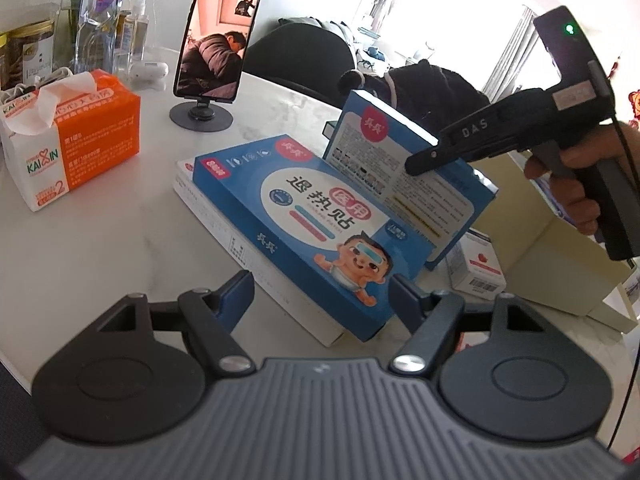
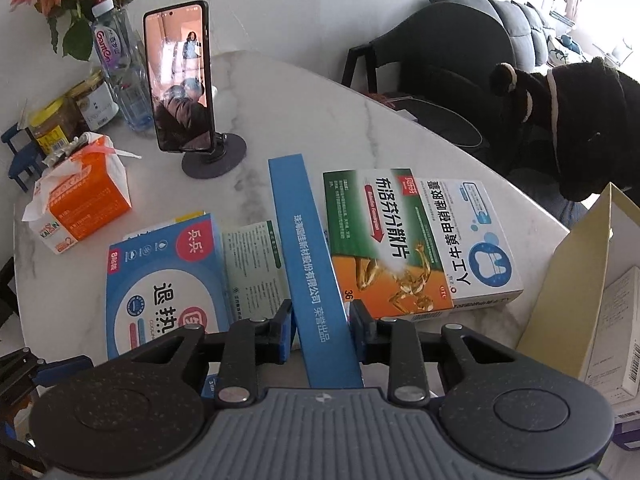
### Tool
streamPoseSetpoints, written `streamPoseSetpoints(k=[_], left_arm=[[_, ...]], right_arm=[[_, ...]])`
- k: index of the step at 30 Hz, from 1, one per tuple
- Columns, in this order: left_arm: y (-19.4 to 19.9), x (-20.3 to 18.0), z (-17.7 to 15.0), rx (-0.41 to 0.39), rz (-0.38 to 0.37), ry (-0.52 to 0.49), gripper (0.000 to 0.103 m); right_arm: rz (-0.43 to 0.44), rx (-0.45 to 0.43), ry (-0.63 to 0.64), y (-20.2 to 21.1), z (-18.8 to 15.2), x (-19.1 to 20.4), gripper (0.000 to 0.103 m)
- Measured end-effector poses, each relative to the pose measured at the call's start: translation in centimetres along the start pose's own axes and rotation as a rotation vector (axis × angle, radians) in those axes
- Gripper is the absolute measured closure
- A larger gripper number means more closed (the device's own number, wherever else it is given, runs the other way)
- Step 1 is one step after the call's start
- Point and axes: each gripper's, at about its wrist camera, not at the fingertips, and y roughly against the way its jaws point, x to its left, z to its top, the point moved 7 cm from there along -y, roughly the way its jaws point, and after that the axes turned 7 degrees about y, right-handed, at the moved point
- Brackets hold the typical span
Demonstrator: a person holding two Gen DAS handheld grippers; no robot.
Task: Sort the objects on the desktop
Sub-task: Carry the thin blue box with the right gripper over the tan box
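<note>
The right gripper [image 2: 320,322] had its jaws clamped on a blue box [image 1: 404,152], tilted above the desk [image 1: 120,248]; the left gripper [image 1: 322,290] hung with jaws apart near the flat box [image 1: 304,224]. The grip would need holding firm until the box cleared its neighbours. Its destination, perhaps the cream bin [image 1: 560,264] at right, was cut off.

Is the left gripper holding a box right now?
No, the left gripper stands open, its fingers either side of the flat blue fever-patch box without clamping it.
</note>
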Motion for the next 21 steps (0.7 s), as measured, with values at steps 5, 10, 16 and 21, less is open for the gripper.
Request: streamPoseSetpoints(k=[5,10,16,21], left_arm=[[0.4,-0.1,0.2,-0.009,0.004,-0.006,0.029],[0.5,-0.4,0.5,-0.011,-0.002,-0.014,0.029],[0.2,-0.5,0.4,-0.012,-0.013,-0.007,0.029],[-0.1,-0.3,0.3,-0.006,-0.013,0.002,0.029]], right_arm=[[0.018,0.001,-0.007,0.2,-0.2,0.5,0.078],[0.032,-0.013,-0.037,1.1,-0.3,-0.1,0.078],[0.06,-0.045,-0.085,3.3,-0.2,-1.4,0.078],[0.084,-0.071,-0.126,5.1,-0.1,-2.5,0.078]])
